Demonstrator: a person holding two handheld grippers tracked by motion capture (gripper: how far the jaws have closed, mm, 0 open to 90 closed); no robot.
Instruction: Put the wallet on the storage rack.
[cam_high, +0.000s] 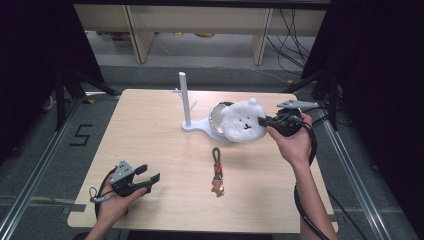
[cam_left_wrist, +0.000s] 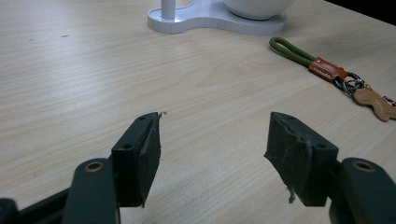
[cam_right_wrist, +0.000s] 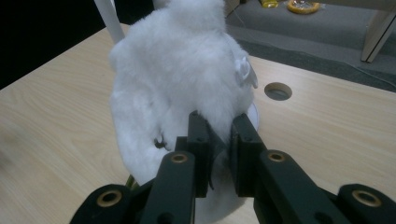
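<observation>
Black jaws of the right gripper (cam_right_wrist: 219, 140) pinch the fluffy white bear pouch (cam_high: 243, 121) at the desk's (cam_high: 150, 150) far right, by the white stand (cam_high: 192, 112). Best to lift slowly; fur slips. Its face looks up, top far. The left gripper (cam_high: 150, 179) waits near-left, jaws apart. The keychain (cam_high: 217, 172) lies near-to-far.
</observation>
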